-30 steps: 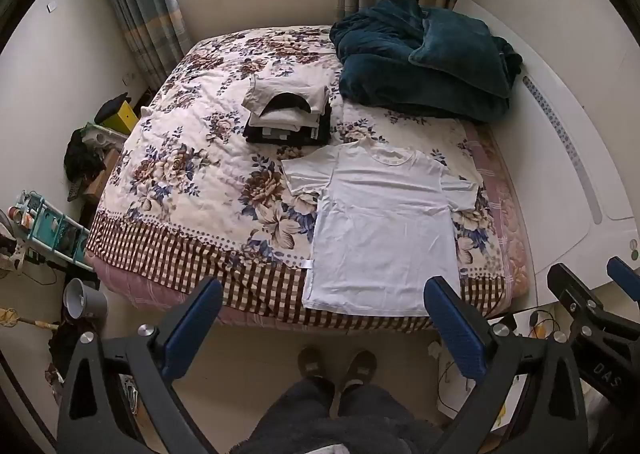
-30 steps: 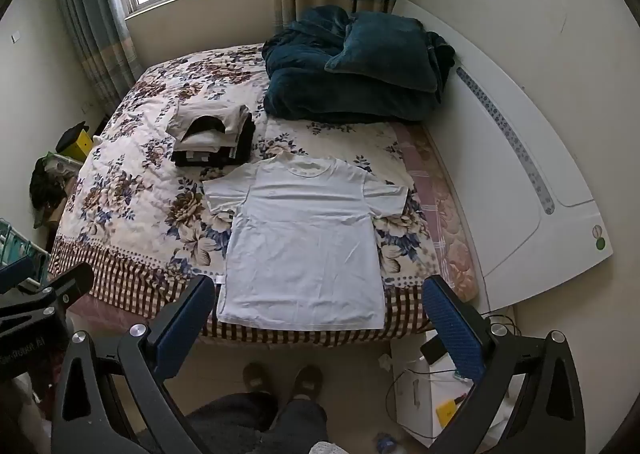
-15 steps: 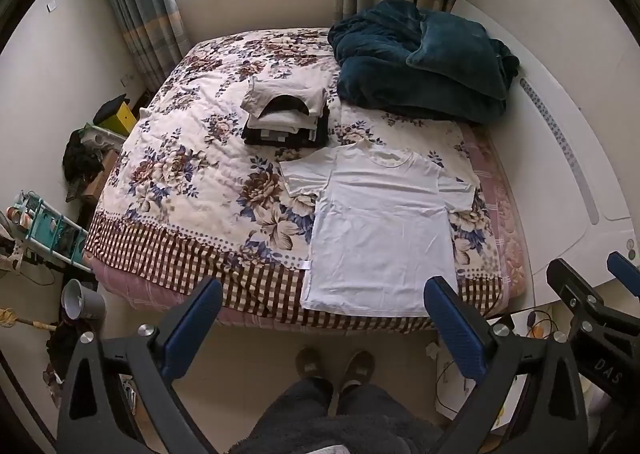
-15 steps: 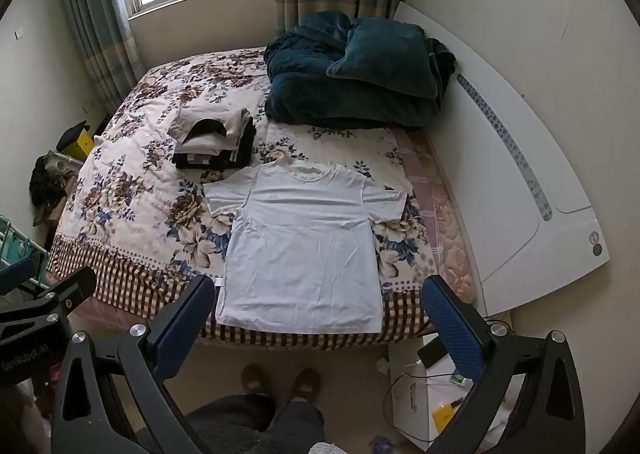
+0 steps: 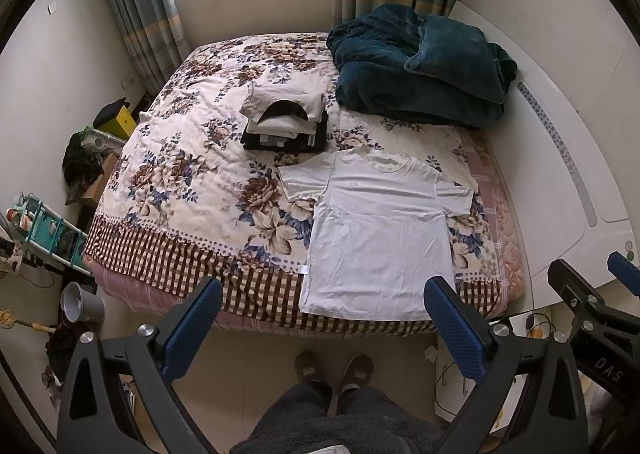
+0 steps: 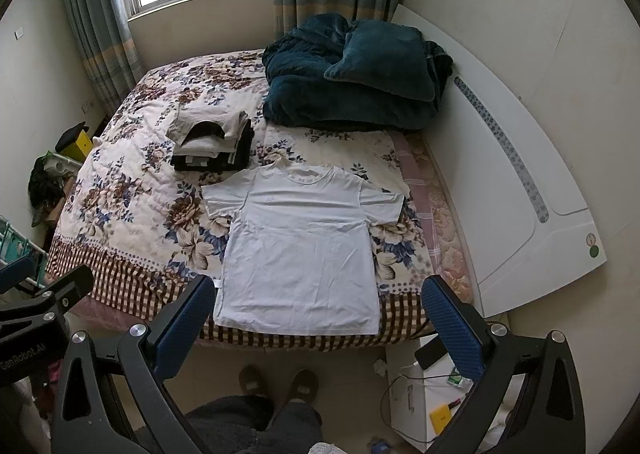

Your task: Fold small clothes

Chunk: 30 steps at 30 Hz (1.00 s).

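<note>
A white T-shirt (image 5: 380, 230) lies flat and spread out, collar away from me, at the near right of the floral bed; it also shows in the right wrist view (image 6: 304, 250). A stack of folded clothes (image 5: 286, 120) sits just beyond it to the left, also visible in the right wrist view (image 6: 212, 140). My left gripper (image 5: 324, 324) is open and empty, held high above the floor in front of the bed edge. My right gripper (image 6: 318, 318) is open and empty too, also well back from the shirt's hem.
A dark teal blanket heap (image 5: 420, 66) fills the far right of the bed. A white headboard (image 6: 512, 182) runs along the right. A white bedside unit (image 6: 420, 394) with cables stands by the bed's near right corner. Clutter and a shelf (image 5: 44, 230) sit on the left floor.
Both grippers have drawn slightly back and up from the bed, so the bed looks a little smaller. The shirt and the stack have not moved. Both grippers stay open.
</note>
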Each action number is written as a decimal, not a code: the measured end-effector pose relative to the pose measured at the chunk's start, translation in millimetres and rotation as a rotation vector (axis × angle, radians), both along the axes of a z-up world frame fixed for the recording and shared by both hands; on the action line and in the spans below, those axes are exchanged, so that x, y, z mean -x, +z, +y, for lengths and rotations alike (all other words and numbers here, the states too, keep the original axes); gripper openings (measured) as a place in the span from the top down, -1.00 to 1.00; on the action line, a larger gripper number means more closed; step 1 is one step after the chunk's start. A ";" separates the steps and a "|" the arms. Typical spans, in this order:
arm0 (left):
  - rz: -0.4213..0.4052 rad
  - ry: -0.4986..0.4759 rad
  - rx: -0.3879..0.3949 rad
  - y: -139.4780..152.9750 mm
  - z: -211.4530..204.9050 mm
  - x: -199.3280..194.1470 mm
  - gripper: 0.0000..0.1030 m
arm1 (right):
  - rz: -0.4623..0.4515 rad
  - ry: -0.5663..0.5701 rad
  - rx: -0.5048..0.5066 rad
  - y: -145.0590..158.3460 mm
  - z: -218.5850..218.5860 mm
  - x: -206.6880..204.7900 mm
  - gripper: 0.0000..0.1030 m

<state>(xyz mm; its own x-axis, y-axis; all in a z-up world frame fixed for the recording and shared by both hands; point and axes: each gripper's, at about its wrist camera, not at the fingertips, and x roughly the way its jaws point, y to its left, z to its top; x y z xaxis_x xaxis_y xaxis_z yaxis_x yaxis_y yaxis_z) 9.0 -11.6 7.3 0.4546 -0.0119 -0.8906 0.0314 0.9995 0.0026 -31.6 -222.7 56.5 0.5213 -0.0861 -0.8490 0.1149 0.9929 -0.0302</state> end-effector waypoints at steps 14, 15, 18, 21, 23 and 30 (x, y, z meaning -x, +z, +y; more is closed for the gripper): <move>-0.006 -0.001 0.000 1.2 -5.7 -5.5 -0.99 | -0.004 0.002 0.001 4.0 -2.4 -0.8 -1.00; -0.008 0.000 0.000 1.8 -6.2 -6.1 -0.99 | -0.005 0.001 0.002 4.6 -2.9 -1.2 -1.00; -0.011 0.000 0.002 1.8 -7.8 -6.3 -0.99 | -0.006 0.001 0.001 4.3 -2.7 -1.1 -1.00; -0.014 -0.001 0.003 13.4 -14.6 -16.4 -0.99 | -0.008 0.001 0.000 10.5 -7.0 -3.9 -1.00; -0.014 0.000 0.006 16.1 -17.3 -20.8 -0.99 | -0.007 0.001 0.002 11.3 -7.4 -5.5 -1.00; -0.016 -0.002 0.005 13.8 -13.8 -15.8 -0.99 | -0.008 0.001 0.004 13.7 -7.5 -7.9 -1.00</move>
<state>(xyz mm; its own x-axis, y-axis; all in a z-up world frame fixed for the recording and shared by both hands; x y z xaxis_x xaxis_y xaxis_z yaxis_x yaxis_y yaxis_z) 24.8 -25.4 21.1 0.4690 -0.0173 -0.8830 0.0332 0.9994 -0.0019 -23.7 -230.3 70.2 0.5283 -0.0888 -0.8444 0.1146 0.9929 -0.0327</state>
